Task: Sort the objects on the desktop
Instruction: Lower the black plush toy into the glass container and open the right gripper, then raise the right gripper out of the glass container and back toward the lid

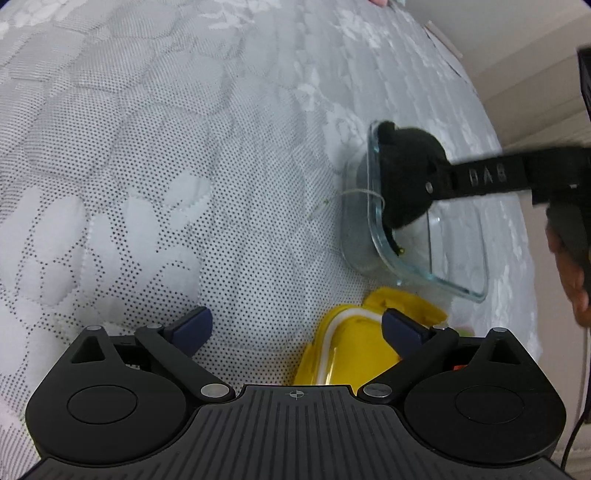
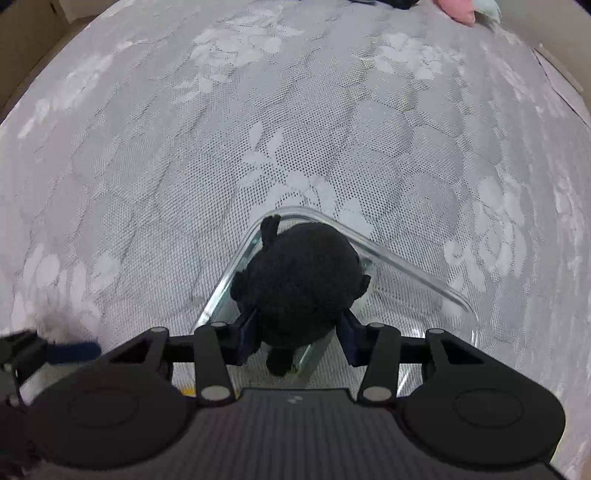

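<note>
Right gripper [image 2: 301,338] clamps the soft black plush toy [image 2: 301,280] (light, compressible; hold mid-body) over the fragile glass container [image 2: 413,275]; left gripper [image 1: 297,325] jaws spread, empty.

Black plush toy [image 2: 301,284] — underside and face hidden, its lower part screened by the right gripper [image 2: 301,339] body, and in the left wrist view its far side is masked by that gripper's arm. Glass container [image 1: 424,236] — floor partly covered by the toy, so the small yellow-green item beneath it cannot be identified; yellow lid [image 1: 354,350] — near end hidden under the left gripper [image 1: 295,325] housing. Pink object [image 2: 460,11] and pale object beside it — cut off by the top edge, too little showing to name; the person's hand [image 1: 570,266] — cropped by the right edge and blurred.
</note>
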